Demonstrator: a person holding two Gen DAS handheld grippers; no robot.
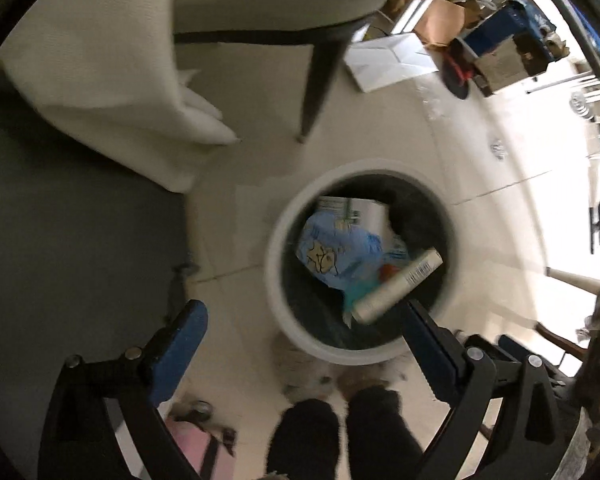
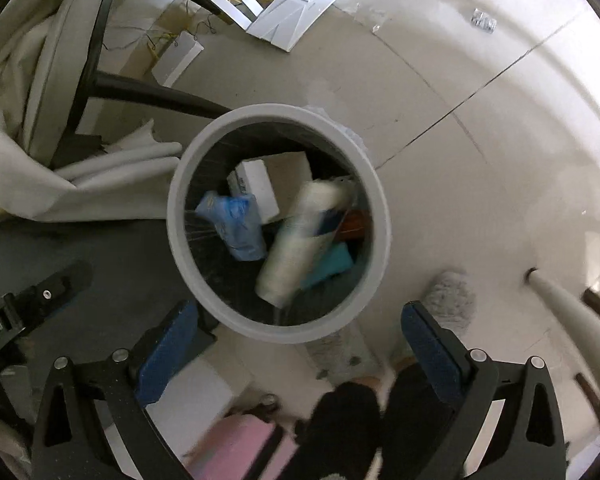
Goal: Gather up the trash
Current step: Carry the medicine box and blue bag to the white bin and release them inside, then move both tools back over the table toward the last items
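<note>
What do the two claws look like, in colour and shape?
Both look alike. The left claw and the right claw each have two flat blue pads on black angular fingers, joined with round silver bolts. No cables show.

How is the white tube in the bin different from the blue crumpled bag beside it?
The white tube is a stiff, straight cylinder; the blue bag is soft and crumpled. The tube is pale with a barcode near one end, whereas the bag is bright blue with a printed patch. The tube lies slanted on top of the pile, while the bag sits lower against the boxes. Both lie inside the round bin.
</note>
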